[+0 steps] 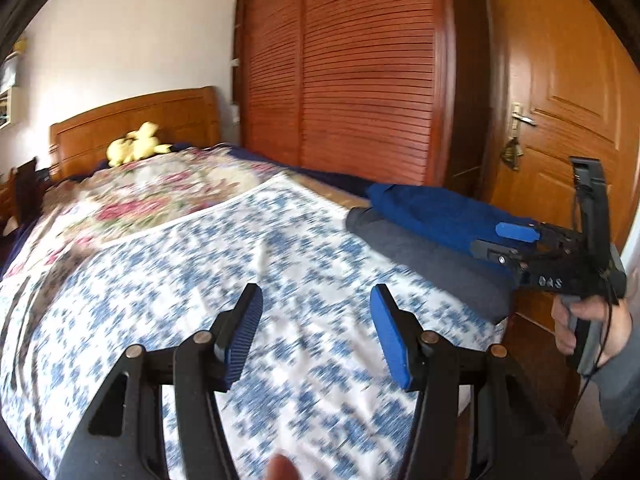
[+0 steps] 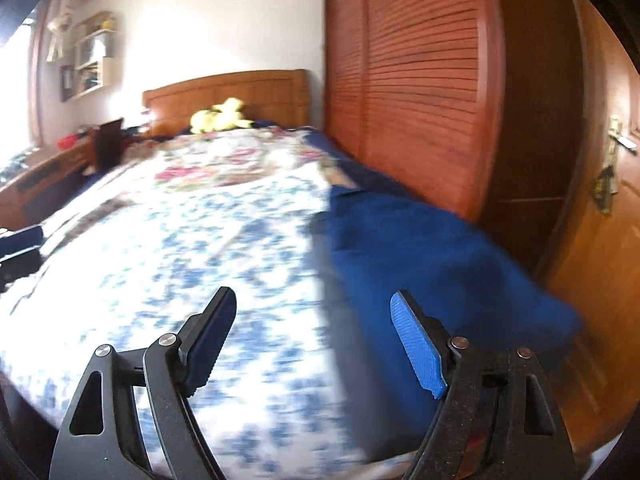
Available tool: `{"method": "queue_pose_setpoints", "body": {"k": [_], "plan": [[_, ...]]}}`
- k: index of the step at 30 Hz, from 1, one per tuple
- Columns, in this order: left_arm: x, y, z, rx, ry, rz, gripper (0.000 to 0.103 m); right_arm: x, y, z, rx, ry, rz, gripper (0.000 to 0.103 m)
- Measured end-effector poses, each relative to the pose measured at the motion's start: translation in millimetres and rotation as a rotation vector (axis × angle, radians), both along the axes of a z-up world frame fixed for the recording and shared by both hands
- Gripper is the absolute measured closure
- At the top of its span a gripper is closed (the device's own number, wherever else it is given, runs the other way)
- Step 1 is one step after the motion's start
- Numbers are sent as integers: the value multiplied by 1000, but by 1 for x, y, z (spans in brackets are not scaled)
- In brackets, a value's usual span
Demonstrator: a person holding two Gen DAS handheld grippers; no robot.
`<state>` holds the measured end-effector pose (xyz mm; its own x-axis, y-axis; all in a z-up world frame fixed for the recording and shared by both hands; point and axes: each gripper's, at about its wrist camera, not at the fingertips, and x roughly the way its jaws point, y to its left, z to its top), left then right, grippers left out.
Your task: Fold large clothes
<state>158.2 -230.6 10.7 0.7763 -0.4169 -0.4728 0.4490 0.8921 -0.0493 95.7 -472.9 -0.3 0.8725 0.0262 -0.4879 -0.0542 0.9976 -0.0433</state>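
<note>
A folded blue garment lies on a grey one at the right edge of the bed. In the right wrist view the blue garment fills the right half, blurred. My right gripper stands open above the edge where the garment meets the sheet, with nothing pinched between its pads. The left wrist view shows that right gripper from the side, over the near end of the blue garment, held by a person's hand. My left gripper is open over the blue-and-white sheet, empty.
The bed carries a flowered quilt farther back and a yellow plush toy by the wooden headboard. A slatted wardrobe and a wooden door stand close to the bed's right side. A bedside cabinet is at the left.
</note>
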Motion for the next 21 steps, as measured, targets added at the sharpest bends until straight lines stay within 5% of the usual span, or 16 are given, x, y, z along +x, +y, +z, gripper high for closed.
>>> {"method": "queue_pose_setpoints", "body": {"k": [12,21], "plan": [[-30,117,-43,5,107,229,48,-19,127,-35,84,22,160,22],[-79,191,-42,-6,72,394,48,-50,212,-41,111,7,248,22]]}}
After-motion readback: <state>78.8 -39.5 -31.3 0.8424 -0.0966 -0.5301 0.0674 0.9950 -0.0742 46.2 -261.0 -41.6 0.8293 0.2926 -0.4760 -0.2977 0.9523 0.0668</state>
